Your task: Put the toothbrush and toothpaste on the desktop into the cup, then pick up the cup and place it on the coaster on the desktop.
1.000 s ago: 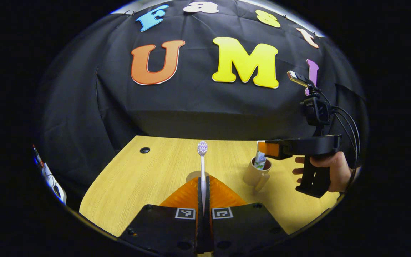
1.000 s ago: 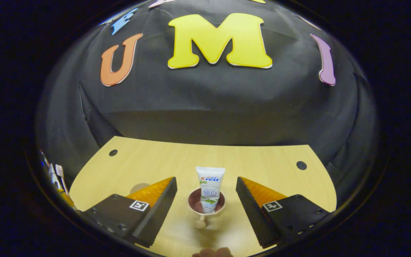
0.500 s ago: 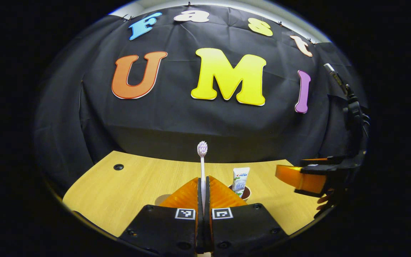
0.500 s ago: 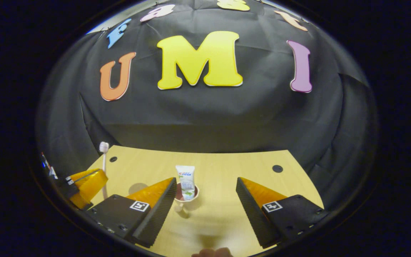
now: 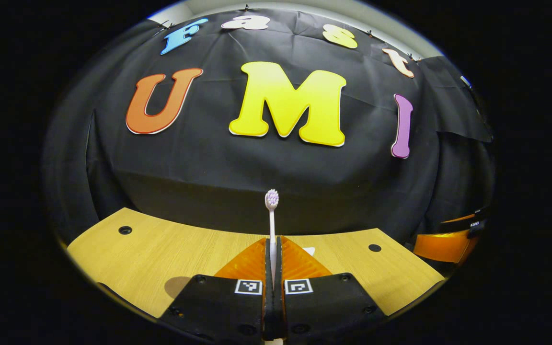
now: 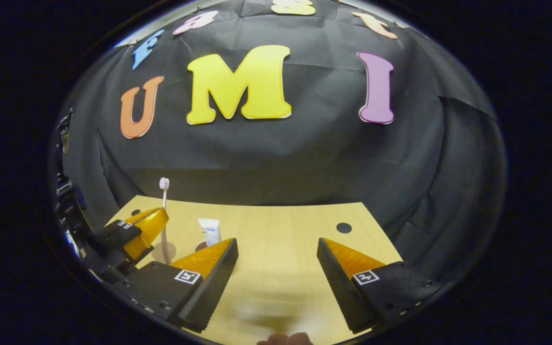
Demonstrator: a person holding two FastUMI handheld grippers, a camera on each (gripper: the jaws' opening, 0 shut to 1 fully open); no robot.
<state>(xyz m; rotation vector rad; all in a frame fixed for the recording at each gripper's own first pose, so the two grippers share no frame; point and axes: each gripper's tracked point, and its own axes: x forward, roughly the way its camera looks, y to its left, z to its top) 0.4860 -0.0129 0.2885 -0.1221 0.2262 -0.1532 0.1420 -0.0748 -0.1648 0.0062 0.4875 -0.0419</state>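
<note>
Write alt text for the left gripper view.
The left gripper holds a toothbrush upright between its closed fingers, bristles up, above a wooden desk. The right gripper shows at the right edge.

Little readable text. The toothpaste (image 6: 209,231), seen in the right gripper view, carries a small red-and-blue brand mark, too blurred to read. Square black-and-white coded marker tags sit on the left tool (image 5: 272,249) bodies and on the right tool (image 6: 276,261) bodies; these are patterns, not letters. No numbers found on the surface (image 6: 281,230).
</note>
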